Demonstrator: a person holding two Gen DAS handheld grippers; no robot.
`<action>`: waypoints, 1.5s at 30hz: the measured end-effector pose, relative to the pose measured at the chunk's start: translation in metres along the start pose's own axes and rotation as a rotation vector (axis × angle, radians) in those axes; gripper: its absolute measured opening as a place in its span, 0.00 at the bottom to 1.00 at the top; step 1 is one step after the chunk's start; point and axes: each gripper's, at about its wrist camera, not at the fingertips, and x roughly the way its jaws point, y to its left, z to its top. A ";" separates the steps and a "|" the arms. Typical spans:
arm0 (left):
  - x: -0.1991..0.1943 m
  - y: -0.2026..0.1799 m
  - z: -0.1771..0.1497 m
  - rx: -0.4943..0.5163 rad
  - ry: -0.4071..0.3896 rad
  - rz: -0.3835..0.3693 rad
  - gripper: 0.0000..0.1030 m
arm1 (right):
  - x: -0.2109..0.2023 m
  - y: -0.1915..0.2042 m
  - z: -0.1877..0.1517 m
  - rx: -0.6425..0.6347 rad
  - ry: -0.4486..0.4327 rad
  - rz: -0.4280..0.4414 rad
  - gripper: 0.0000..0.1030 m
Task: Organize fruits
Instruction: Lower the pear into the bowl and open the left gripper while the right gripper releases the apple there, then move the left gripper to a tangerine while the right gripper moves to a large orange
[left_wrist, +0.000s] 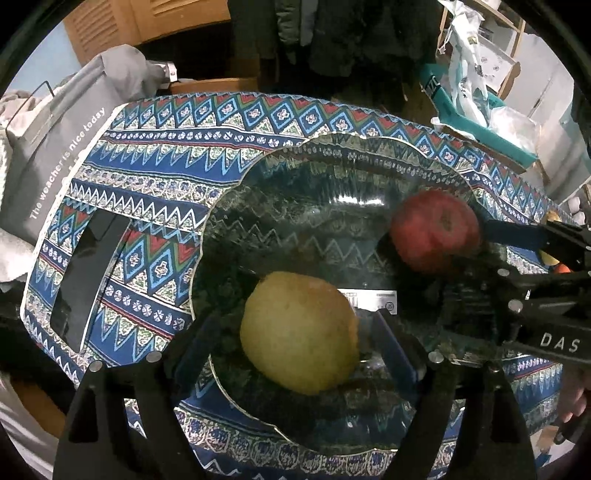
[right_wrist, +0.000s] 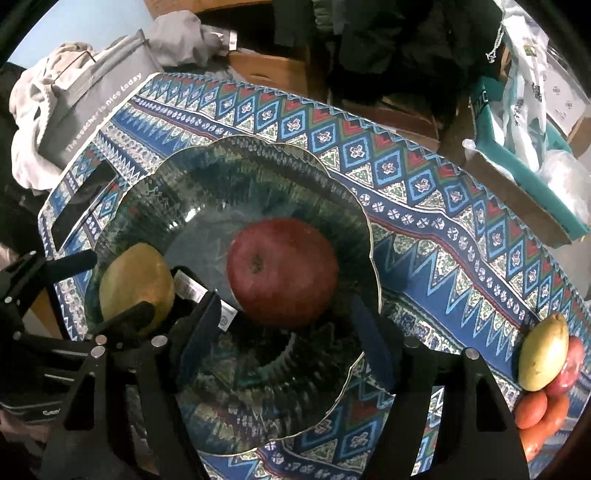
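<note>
A scalloped glass bowl (left_wrist: 332, 173) (right_wrist: 177, 177) sits on a patterned blue cloth (left_wrist: 155, 206). A yellow pear (left_wrist: 299, 332) (right_wrist: 136, 284) rests in it between the open fingers of my left gripper (left_wrist: 295, 343), which also shows in the right wrist view (right_wrist: 114, 291). A red apple (left_wrist: 436, 230) (right_wrist: 282, 271) lies in the bowl between the open fingers of my right gripper (right_wrist: 288, 332), seen from the side in the left wrist view (left_wrist: 484, 236). Neither fruit looks squeezed.
A black phone (left_wrist: 85, 277) lies on the cloth left of the bowl. A grey box (left_wrist: 55, 147) with white lettering stands at the left edge. A green fruit (right_wrist: 543, 354), a reddish one (right_wrist: 570, 365) and orange ones (right_wrist: 535, 417) sit at the right edge.
</note>
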 end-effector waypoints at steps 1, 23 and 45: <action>-0.002 0.000 0.000 0.000 -0.004 0.001 0.83 | -0.003 -0.001 0.000 0.004 -0.011 -0.003 0.71; -0.076 -0.047 0.002 0.098 -0.129 -0.050 0.83 | -0.130 -0.028 -0.029 0.081 -0.213 -0.144 0.72; -0.116 -0.176 -0.005 0.303 -0.177 -0.132 0.83 | -0.210 -0.126 -0.134 0.280 -0.267 -0.264 0.73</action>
